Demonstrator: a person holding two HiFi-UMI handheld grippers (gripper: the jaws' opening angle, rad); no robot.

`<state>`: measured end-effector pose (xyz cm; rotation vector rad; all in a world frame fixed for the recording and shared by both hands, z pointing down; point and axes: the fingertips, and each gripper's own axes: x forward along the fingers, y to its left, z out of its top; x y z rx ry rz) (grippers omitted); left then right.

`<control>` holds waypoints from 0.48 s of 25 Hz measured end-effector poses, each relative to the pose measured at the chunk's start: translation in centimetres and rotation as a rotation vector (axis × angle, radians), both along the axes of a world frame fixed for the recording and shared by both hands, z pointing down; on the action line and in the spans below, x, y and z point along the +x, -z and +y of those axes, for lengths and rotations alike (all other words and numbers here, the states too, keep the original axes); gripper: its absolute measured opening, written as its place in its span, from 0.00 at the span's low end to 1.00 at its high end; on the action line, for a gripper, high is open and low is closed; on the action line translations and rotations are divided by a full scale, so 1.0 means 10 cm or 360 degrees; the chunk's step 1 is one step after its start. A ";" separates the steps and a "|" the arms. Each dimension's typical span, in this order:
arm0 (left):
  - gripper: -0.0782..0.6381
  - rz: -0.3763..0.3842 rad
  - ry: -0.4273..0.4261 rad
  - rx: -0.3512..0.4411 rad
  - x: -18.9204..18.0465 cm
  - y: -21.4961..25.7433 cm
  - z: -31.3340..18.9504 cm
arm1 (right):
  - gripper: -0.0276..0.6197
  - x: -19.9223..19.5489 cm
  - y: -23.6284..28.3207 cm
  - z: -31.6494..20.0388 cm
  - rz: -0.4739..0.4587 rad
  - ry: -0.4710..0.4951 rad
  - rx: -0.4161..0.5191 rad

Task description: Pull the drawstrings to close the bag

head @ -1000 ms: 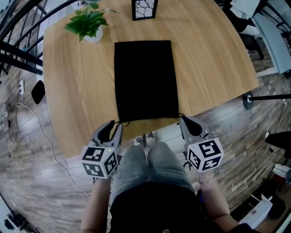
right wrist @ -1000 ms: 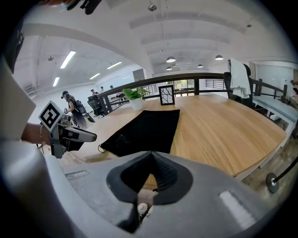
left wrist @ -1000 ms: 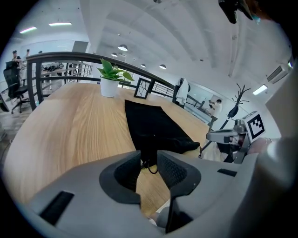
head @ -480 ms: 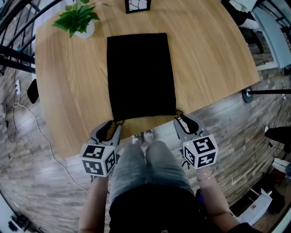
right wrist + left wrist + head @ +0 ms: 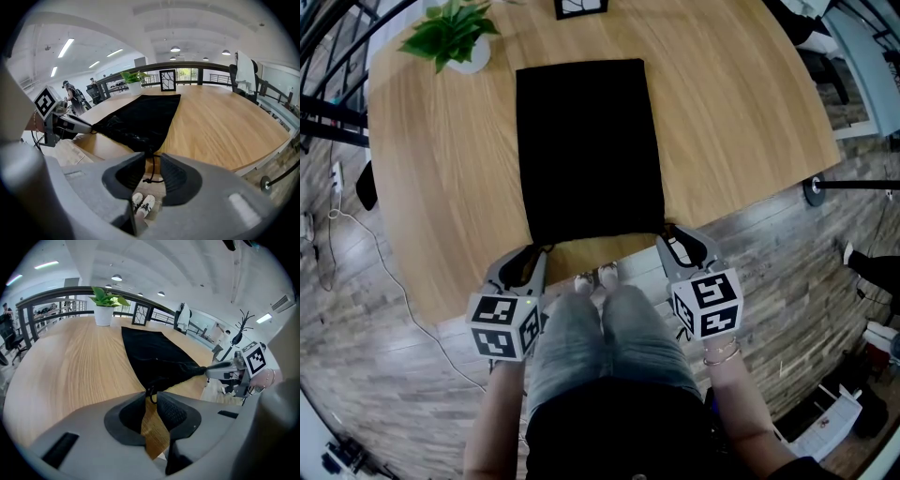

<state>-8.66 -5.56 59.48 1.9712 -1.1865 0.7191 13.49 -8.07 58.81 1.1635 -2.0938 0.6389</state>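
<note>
Jaws of the left gripper [image 5: 534, 254] are being closed about the left drawstring [image 5: 151, 393]; the bag [image 5: 589, 150] is being borne flat, mouth at the tabletop's [image 5: 441, 187] near edge; the right drawstring [image 5: 151, 169] is being straddled by the right gripper's [image 5: 671, 240] parted jaws

Plant [image 5: 450, 33], frame [image 5: 580, 7] cropped at top, drawstrings [image 5: 153, 166] indistinct overhead

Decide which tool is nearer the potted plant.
Left. The left tool, jaws closing round a drawstring, is at the black bag's near corner on the potted plant's side; the right tool is at the other near corner, farther away.
</note>
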 end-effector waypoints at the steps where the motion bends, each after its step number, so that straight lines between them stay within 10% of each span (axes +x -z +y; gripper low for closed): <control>1: 0.22 -0.0009 0.0004 -0.0001 0.00 -0.01 0.00 | 0.19 -0.01 -0.01 0.00 0.0005 0.0009 -0.0002; 12: 0.15 -0.0033 0.0021 0.0012 -0.01 0.00 -0.01 | 0.05 -0.03 0.00 0.02 -0.0038 0.0022 -0.0013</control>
